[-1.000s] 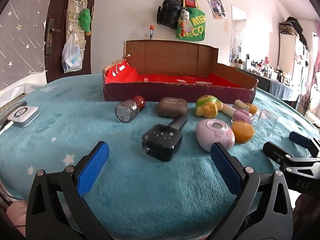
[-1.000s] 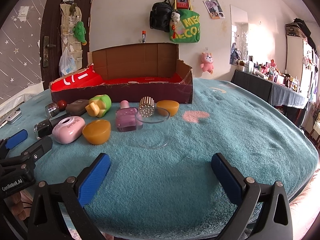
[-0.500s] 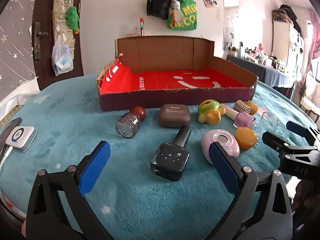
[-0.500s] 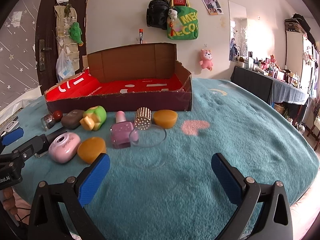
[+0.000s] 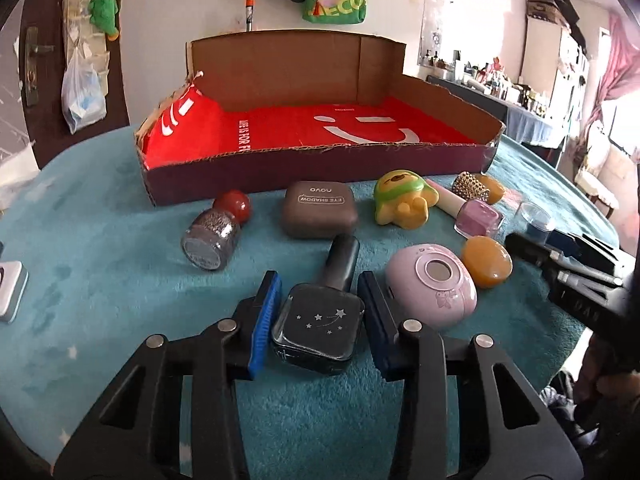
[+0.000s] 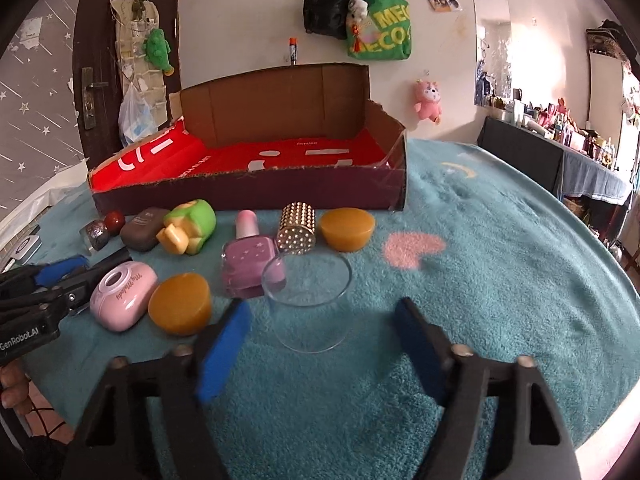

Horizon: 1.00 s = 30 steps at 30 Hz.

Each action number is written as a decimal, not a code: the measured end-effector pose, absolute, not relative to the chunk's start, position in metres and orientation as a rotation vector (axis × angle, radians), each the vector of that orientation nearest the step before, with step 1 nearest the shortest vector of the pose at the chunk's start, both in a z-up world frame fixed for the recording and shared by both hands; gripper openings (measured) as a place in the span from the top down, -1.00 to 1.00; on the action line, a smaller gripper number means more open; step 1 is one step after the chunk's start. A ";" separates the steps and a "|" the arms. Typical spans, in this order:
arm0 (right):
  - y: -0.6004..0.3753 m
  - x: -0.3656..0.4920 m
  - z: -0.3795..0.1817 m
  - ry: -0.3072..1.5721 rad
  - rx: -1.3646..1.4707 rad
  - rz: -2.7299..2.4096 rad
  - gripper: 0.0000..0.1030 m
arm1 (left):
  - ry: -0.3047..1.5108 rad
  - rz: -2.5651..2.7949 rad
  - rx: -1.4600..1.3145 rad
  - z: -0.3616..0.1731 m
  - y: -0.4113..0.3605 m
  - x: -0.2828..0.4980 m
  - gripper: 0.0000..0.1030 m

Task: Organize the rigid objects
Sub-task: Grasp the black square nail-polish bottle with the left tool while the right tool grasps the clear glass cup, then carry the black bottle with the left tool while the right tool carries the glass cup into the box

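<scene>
Two grippers work over the teal blanket [image 6: 500, 280]: left gripper [image 5: 320, 316] is closing w/ the black nail polish bottle [image 5: 318, 326] between its blue pads, both pads right at the bottle's sides, bottle lying flat on the blanket. Right gripper [image 6: 320, 340] is closing too, jaws either side of the clear glass cup [image 6: 308, 296] but not touching it yet. Both items sit in front of the cardboard box [image 6: 248, 192] w/ the red lining.

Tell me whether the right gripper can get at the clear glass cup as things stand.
Probably yes: the right gripper is closing with the clear glass cup just ahead between its fingers, and nothing blocks the way; the pads are not yet touching it.
</scene>
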State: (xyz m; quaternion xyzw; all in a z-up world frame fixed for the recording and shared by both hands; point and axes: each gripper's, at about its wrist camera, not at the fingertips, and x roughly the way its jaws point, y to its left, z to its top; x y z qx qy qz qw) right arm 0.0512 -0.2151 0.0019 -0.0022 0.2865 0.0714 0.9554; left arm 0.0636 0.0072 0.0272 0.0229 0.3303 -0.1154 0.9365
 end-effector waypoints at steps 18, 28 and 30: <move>-0.221 0.051 0.020 0.547 0.002 0.193 0.18 | 0.633 -0.221 0.037 0.050 0.005 0.067 0.30; -0.215 0.068 0.063 0.460 -0.038 0.212 0.18 | 0.536 -0.220 0.017 0.094 0.015 0.083 0.33; -0.212 0.074 0.072 0.442 -0.053 0.218 0.18 | 0.524 -0.216 0.009 0.101 0.019 0.095 0.34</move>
